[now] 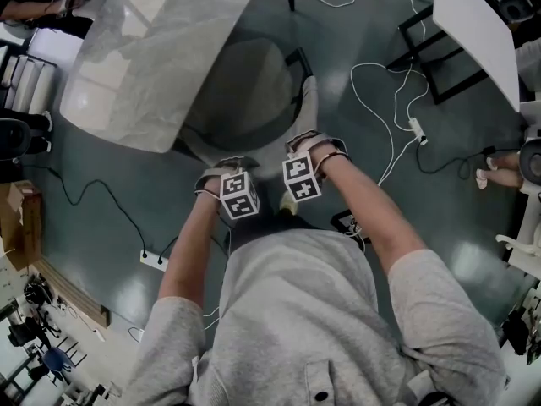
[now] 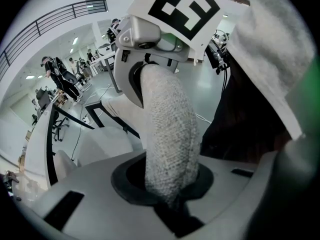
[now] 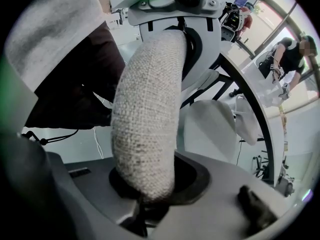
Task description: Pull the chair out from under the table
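A grey fabric chair (image 1: 247, 87) stands with its seat partly under the marble table (image 1: 144, 49). Its curved backrest rim (image 1: 306, 108) faces me. In the head view my left gripper (image 1: 223, 174) and right gripper (image 1: 306, 147) sit side by side on that rim, with the marker cubes toward me. In the left gripper view the woven rim (image 2: 170, 134) runs down between the jaws of the left gripper (image 2: 167, 204), which is shut on it. The right gripper view shows the same: the rim (image 3: 145, 134) is clamped in the right gripper (image 3: 145, 204). The fingertips are hidden by the fabric.
A power strip (image 1: 154, 260) and white cables (image 1: 389, 100) lie on the floor around me. A second white table (image 1: 473, 15) on a black frame stands at the upper right. Other people stand at the edges of the room.
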Available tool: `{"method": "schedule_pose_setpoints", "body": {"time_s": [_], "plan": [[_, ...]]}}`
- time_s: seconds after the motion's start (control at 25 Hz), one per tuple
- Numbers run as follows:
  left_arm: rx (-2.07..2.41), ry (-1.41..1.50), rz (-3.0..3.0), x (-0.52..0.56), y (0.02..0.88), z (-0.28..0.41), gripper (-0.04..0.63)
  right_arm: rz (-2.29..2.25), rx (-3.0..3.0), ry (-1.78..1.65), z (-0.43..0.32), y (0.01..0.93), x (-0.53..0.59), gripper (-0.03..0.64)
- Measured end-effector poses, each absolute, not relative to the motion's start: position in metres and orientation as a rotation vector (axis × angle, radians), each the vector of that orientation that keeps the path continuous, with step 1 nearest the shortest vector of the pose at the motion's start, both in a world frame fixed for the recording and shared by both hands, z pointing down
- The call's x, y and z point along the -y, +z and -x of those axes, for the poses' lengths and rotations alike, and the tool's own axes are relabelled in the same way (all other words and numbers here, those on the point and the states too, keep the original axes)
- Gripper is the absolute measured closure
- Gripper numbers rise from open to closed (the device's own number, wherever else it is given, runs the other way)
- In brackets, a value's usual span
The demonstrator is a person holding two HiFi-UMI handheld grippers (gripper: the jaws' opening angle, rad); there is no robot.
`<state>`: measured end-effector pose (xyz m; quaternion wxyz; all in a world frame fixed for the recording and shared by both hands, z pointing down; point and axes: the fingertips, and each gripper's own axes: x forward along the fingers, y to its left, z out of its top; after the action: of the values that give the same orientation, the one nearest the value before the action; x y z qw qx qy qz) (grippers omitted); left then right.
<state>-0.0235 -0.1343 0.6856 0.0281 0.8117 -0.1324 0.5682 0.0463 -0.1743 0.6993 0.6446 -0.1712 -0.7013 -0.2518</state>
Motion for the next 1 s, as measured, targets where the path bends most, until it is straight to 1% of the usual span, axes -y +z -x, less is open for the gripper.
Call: {"method": "schedule_pose_setpoints", "body": {"time_s": [0.44, 1.0], "plan": [[0.319, 1.732, -2.517, 0.105, 0.678, 0.021, 0.517, 0.422, 1.596, -0.495, -0.053, 0.69, 0.14, 0.537], [0.35, 1.741, -2.535, 0.067, 0.676, 0.001, 0.517, 0.389, 1.588, -0.522, -0.069, 0.696, 0.101, 0.538]]}}
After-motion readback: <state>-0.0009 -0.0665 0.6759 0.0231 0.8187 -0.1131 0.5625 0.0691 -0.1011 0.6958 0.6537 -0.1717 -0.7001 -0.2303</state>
